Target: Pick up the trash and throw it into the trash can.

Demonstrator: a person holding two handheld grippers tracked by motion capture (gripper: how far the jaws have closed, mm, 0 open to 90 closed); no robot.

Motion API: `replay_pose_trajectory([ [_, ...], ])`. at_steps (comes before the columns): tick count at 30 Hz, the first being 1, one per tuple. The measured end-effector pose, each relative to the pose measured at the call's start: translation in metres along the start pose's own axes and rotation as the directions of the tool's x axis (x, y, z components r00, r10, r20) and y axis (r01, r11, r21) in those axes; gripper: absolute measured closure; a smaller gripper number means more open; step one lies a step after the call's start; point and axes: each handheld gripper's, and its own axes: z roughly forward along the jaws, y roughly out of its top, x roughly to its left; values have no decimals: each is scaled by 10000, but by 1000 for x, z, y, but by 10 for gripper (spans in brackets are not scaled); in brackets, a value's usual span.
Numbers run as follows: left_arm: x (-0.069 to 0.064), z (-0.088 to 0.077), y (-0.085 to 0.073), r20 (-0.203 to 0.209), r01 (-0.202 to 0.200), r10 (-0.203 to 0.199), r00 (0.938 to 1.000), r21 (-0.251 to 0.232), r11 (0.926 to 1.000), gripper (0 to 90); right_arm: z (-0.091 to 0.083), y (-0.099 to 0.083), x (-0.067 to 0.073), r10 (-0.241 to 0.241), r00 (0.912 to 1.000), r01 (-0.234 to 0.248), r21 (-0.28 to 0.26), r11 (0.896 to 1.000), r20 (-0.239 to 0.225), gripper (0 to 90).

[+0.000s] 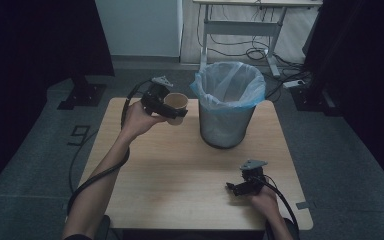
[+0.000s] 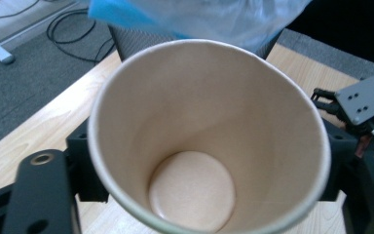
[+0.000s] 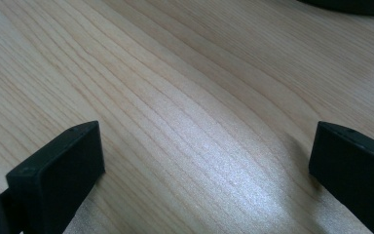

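Note:
A brown paper cup point(image 1: 176, 106) hangs above the far left part of the wooden table point(image 1: 180, 170), and my left gripper point(image 1: 166, 109) is shut on it. In the left gripper view the empty cup point(image 2: 209, 141) sits between the two black jaws with its mouth toward the camera. Just right of the cup stands a grey mesh bin point(image 1: 227, 102) lined with a pale blue bag point(image 2: 199, 19). My right gripper point(image 1: 236, 188) rests low at the table's near right, open, with bare wood point(image 3: 199, 122) between its jaws.
A white desk frame point(image 1: 240, 30) and loose cables point(image 1: 260, 50) lie on the floor behind the table. Dark curtains hang at both sides. A black stand base point(image 1: 82, 95) sits on the floor at the far left.

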Motion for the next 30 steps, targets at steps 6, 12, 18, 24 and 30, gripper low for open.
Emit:
replay_pose_trajectory([
  [6, -2, -5, 17, -34, -138, 138, 9999, -71, 9999, 242, 0, 0, 0, -9, 10000, 9, -4, 10000, 6, 0],
  [12, -5, -10, 31, -14, -200, 199, 9998, -217, 9996, 243, 0, 0, 0, -2, 10000, 2, 8, 10000, -1, 0],
  [18, -6, -13, 47, 15, -228, 229, 9997, -375, 9990, 243, 0, 0, 1, -2, 10000, 2, 11, 10000, -6, 0],
  [24, -8, -16, 66, -80, -335, 331, 9994, -464, 9984, 243, 0, 0, 1, 5, 10000, -5, 12, 10000, -11, 0],
  [30, -11, -15, 81, -108, -417, 412, 9991, -548, 9976, 243, 0, 0, 1, 4, 10000, -4, 12, 10000, -13, 0],
])
